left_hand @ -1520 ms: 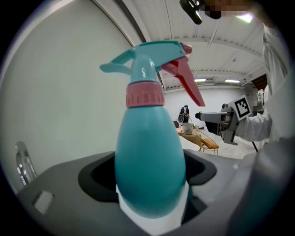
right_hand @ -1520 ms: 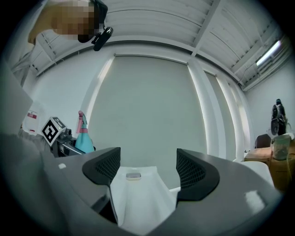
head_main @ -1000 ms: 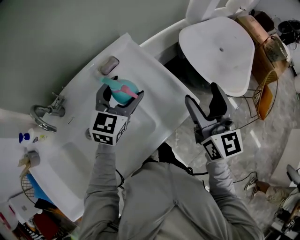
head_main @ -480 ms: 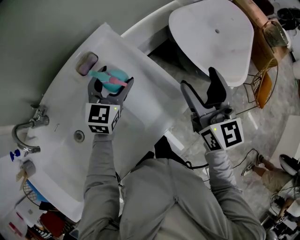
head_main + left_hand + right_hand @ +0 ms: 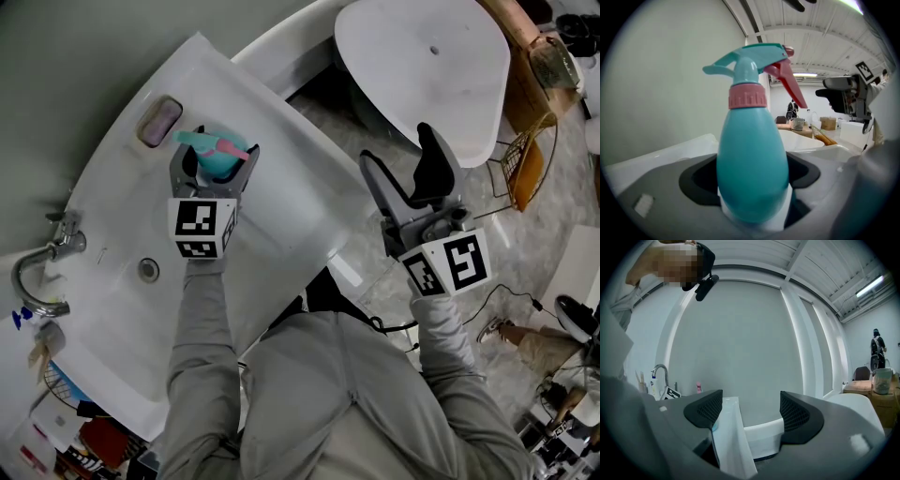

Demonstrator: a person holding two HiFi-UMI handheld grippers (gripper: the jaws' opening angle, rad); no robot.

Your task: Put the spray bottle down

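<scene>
my left gripper is clamped on the teal spray bottle, upright over the white sink's back corner; setting down and release remain. my right gripper hangs apart, empty.

Grey sleeves, b/w marker cubes

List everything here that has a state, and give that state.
left tool, shut on the spray bottle.
spray bottle, upright, above the sink.
right tool, open, nothing between its jaws.
tap, no water seen running.
soap dish, holds a pinkish bar.
</scene>
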